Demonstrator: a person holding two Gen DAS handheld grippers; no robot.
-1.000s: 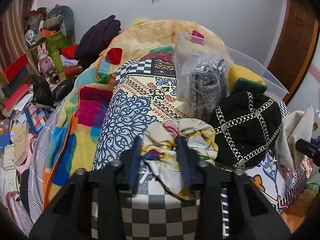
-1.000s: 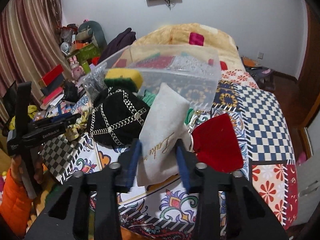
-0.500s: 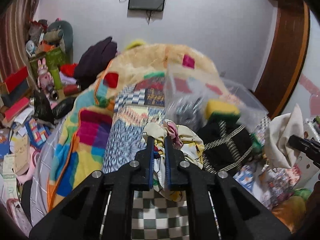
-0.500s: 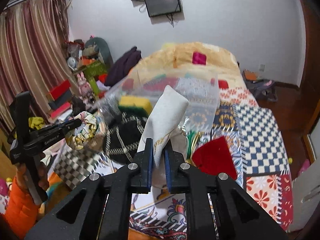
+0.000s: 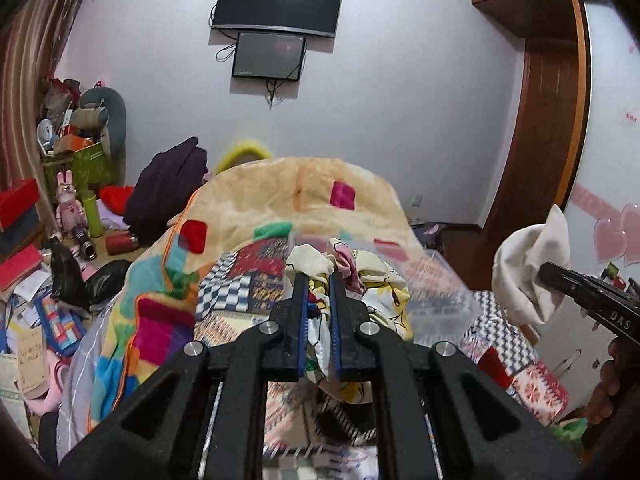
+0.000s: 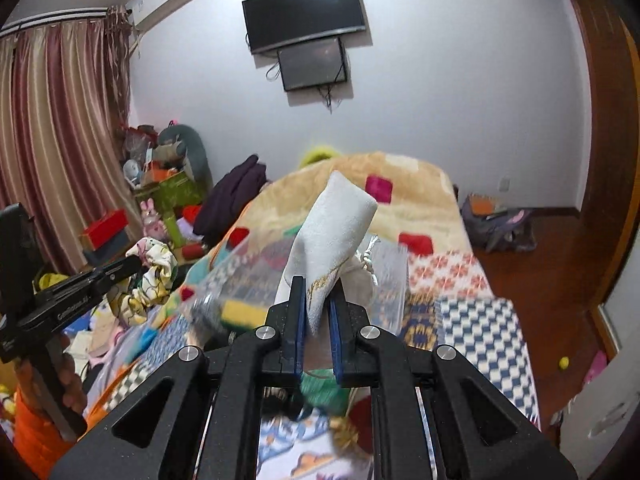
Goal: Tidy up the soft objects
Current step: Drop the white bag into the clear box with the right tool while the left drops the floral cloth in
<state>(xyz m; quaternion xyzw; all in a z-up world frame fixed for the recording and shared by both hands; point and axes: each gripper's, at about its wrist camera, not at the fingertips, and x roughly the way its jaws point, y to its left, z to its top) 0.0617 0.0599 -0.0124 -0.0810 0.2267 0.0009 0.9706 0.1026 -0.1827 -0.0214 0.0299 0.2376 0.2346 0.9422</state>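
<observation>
Scrunchie (image 5: 352, 280), floral and yellow, sits pinched between the narrow fingers of the left gripper (image 5: 319, 280), lifted clear above the bed (image 5: 280, 200). Right gripper (image 6: 318, 284) clamps a white pouch (image 6: 336, 224) with gold lettering, its free end standing up. Below both, a clear bin (image 6: 384, 276) rests on the patterned blanket (image 6: 472, 320), blurred.

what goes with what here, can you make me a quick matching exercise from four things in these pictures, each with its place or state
Things:
1. floral scrunchie
2. white pouch
3. clear plastic bin
4. television

Places or states:
A. mounted on the wall
B. pinched in the right gripper
C. sitting on the bed
D. pinched in the left gripper

Pairs: 1-D, 2-B, 3-C, 4-A
</observation>
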